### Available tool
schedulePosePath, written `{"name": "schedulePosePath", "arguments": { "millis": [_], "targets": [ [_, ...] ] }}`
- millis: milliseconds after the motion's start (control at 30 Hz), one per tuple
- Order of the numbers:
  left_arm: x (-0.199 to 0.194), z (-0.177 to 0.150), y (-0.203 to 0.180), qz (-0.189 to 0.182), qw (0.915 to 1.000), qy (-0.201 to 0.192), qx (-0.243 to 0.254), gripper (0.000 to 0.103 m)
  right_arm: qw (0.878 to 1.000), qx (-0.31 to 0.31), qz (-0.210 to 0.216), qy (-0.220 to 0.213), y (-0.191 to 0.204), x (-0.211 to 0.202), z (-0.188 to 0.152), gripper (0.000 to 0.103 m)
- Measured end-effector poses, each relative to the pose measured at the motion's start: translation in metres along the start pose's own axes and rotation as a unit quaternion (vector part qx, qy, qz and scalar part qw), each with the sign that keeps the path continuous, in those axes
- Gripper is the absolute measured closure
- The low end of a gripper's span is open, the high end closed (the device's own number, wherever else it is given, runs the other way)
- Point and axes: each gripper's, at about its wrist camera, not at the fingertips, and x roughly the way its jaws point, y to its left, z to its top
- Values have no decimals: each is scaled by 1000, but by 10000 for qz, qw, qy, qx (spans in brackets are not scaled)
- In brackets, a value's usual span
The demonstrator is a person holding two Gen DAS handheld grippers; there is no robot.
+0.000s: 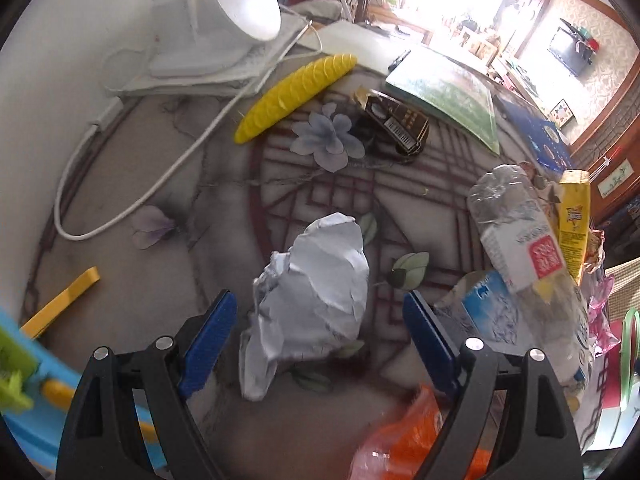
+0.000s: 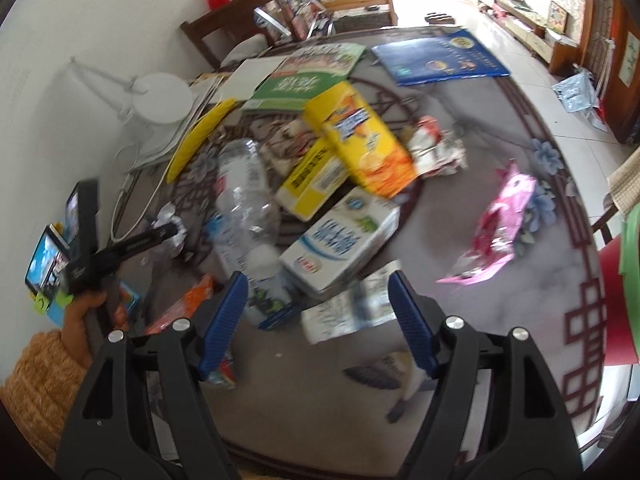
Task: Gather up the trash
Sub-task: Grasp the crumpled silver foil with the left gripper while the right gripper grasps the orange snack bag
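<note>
Hovering over the round patterned table [image 1: 168, 280] with the left gripper [image 1: 320, 312], blue-padded fingers [image 1: 212, 332] spread wide and released, straddling a crumpled ball of white paper [image 1: 312, 292] without touching it. Lying blurred at the bottom edge, just under the right-hand finger, an orange plastic wrapper [image 1: 404, 436]. Resting just to the right, a crushed clear plastic bottle with a red-and-white label [image 1: 520, 240], leaning over a blue-and-white carton [image 1: 488, 312]. Sitting further out, a dark brown cigarette pack [image 1: 396, 124], then a long yellow ribbed plastic piece [image 1: 292, 96], and beyond that a white desk lamp [image 1: 224, 12] on its base.

Hanging above the same table [image 2: 460, 344] with the right gripper [image 2: 316, 320], blue fingers [image 2: 412, 328] likewise parted and gripping nothing. Lying near them, a flattened white printed paper pack [image 2: 352, 308] and a white-and-blue milk carton [image 2: 344, 240]. Piling up behind, a yellow rectangular box [image 2: 312, 180] under a tilted yellow-and-orange juice carton [image 2: 360, 136]. Lying apart to the right, a pink foil wrapper [image 2: 496, 224]. Showing at far left, the left gripper [image 2: 168, 232] over the paper ball [image 2: 170, 226].
</note>
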Motion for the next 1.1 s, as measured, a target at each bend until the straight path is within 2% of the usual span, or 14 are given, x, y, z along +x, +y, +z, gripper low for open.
{"name": "schedulePosePath", "arguments": {
  "millis": [67, 100, 233, 367, 600, 867, 1000, 1100],
  "targets": [
    [6, 2, 0, -54, 10000, 62, 29, 36, 9996, -159, 160, 142, 18, 8, -4, 32],
    [9, 3, 0, 4, 9999, 86, 82, 51, 9992, -227, 245, 216, 26, 12, -5, 32],
    [5, 7, 5, -104, 9999, 41, 39, 64, 9942, -547, 659, 658, 59, 36, -12, 32],
    [-6, 10, 7, -246, 9996, -123, -41, 64, 9862, -737, 965, 1124, 81, 63, -19, 32],
    [-23, 3, 5, -519, 9985, -184, 8, 63, 9713, -792, 1341, 1800, 102, 105, -25, 32],
    [-27, 3, 3, -638, 9978, -176, 82, 61, 9603, -1003, 1296, 2258, 120, 134, -37, 32],
    [-26, 5, 3, -662, 9976, -173, 69, 61, 9589, -1050, 1318, 2284, 120, 136, -40, 48],
    [-26, 5, 2, -664, 9976, -162, 64, 61, 9626, -1077, 1370, 2073, 119, 128, -36, 52]
  ]
}}
